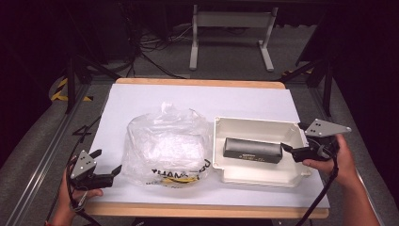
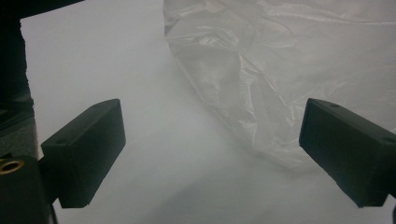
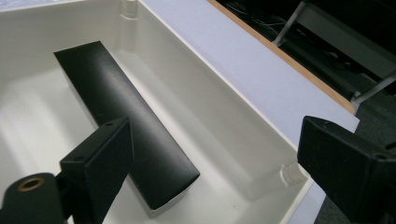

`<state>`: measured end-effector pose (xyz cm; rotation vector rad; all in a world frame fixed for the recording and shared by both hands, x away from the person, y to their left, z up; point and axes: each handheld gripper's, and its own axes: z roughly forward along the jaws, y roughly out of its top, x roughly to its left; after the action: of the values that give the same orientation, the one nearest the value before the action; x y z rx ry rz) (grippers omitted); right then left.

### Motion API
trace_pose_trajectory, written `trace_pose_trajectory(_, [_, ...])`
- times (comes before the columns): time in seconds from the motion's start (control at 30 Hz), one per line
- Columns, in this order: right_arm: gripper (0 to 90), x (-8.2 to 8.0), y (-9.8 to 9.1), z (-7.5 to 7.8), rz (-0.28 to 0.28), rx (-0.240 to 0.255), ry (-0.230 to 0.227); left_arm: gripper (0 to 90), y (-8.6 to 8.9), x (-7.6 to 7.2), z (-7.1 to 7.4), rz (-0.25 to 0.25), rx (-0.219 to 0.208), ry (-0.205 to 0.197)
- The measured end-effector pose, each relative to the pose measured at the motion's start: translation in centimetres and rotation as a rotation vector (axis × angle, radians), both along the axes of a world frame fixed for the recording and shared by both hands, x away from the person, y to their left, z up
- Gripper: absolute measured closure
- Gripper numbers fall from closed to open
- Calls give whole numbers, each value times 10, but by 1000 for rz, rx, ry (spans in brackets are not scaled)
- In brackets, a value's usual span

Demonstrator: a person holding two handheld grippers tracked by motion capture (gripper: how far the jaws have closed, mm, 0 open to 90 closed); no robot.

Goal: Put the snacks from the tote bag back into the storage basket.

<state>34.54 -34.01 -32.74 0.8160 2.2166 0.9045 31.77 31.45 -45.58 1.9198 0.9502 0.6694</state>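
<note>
A white plastic box (image 1: 256,121) sits on the right half of the table, and a long black bar (image 1: 251,149) lies flat inside it. My right gripper (image 1: 294,139) hovers over the box's right end, open, pads off the bar. In the right gripper view the black bar (image 3: 116,102) runs away from my right gripper (image 3: 212,135) along the box floor, its near end beside the left jaw, by the box wall (image 3: 196,93). A crumpled clear plastic bag (image 1: 164,141) lies left of the box. My left gripper (image 1: 107,162) stands open just left of it, the bag (image 2: 289,56) lying ahead of my left gripper (image 2: 212,112).
A white sheet (image 1: 197,99) covers the wooden table, whose edge (image 1: 202,210) shows at the front. Beyond the far edge stand a desk frame (image 1: 230,28) and cables on the floor. Dark stands flank both sides of the table.
</note>
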Motion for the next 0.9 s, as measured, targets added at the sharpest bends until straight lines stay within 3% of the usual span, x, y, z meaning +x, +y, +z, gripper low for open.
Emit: trace_pose_trajectory(0.9, [98, -39, -23, -35, -69, 83, -16, 79, 0, 0, 0, -5, 0, 6])
